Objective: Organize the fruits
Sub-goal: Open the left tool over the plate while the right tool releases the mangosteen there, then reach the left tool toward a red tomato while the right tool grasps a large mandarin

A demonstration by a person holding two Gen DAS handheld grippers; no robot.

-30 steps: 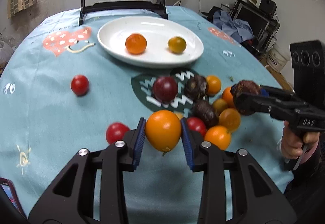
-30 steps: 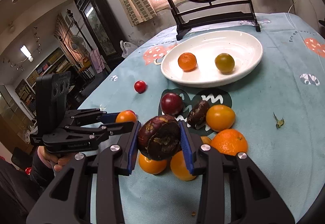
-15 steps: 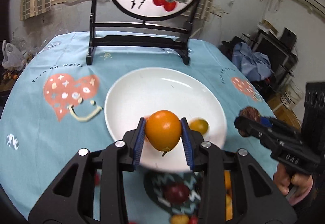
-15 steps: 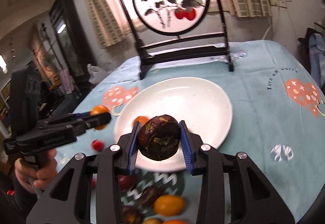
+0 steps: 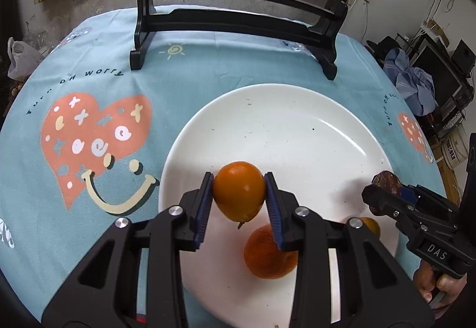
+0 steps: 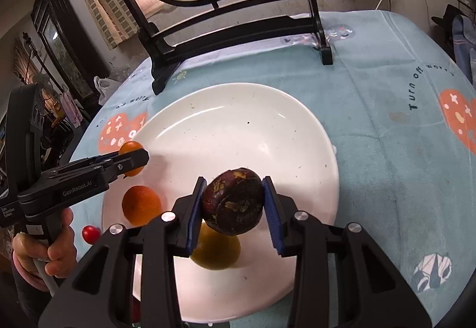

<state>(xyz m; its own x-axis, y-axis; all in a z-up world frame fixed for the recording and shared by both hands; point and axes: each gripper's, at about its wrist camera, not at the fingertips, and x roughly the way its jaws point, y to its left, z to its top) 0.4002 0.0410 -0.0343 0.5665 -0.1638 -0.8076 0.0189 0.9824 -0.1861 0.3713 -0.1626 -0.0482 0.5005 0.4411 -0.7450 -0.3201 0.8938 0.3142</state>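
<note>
My left gripper (image 5: 239, 192) is shut on a smooth orange fruit (image 5: 239, 189) and hangs over the near left part of the white plate (image 5: 297, 125). My right gripper (image 6: 233, 203) is shut on a dark purple wrinkled fruit (image 6: 233, 204) above the same plate (image 6: 238, 125). Under the grippers two fruits lie on the plate: a rough orange (image 5: 269, 253) (image 6: 141, 204) and a yellow-green fruit (image 6: 215, 250) (image 5: 372, 225). The right gripper with its dark fruit (image 5: 386, 183) shows at the right of the left wrist view. The left gripper with its orange fruit (image 6: 131, 151) shows at the left of the right wrist view.
A black wooden stand (image 5: 235, 21) (image 6: 238, 27) with a round painted screen rises behind the plate. A small red fruit (image 6: 90, 234) lies on the blue tablecloth (image 5: 89, 84) left of the plate. A hand (image 6: 44, 247) grips the left tool's handle.
Both grippers have carried their fruits forward from over the fruit pile to above the white plate. The plate and stand now fill the views, and the pile has dropped out of sight.
</note>
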